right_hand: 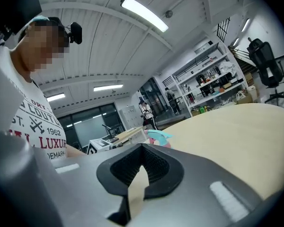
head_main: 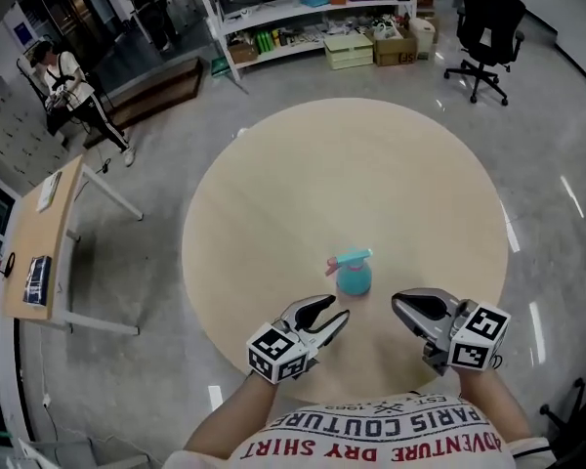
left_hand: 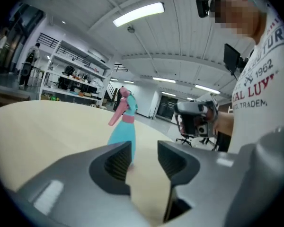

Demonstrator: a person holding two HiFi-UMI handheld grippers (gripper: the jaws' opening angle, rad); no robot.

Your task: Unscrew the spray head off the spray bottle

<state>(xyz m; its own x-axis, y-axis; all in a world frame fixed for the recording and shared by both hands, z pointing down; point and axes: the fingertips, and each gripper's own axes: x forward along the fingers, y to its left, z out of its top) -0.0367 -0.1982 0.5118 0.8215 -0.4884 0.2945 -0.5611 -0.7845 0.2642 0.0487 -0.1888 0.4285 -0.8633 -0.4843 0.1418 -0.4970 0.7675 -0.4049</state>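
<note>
A small teal spray bottle (head_main: 354, 277) with a pink and teal spray head (head_main: 349, 259) stands upright on the round wooden table (head_main: 371, 164), near its front edge. My left gripper (head_main: 338, 308) sits just short of the bottle on its left, jaws open, nothing between them. In the left gripper view the bottle (left_hand: 121, 132) rises beyond the left gripper (left_hand: 144, 154) and its left finger (left_hand: 114, 163). My right gripper (head_main: 398, 304) lies to the bottle's right, shut and empty. In the right gripper view only the spray head (right_hand: 158, 136) peeks over the shut right gripper (right_hand: 143, 159).
Around the table is grey floor. A black office chair (head_main: 483, 27) and white shelves (head_main: 303, 8) with boxes stand at the back. A small desk (head_main: 39, 242) is at the left, and a person (head_main: 63, 81) sits beyond it.
</note>
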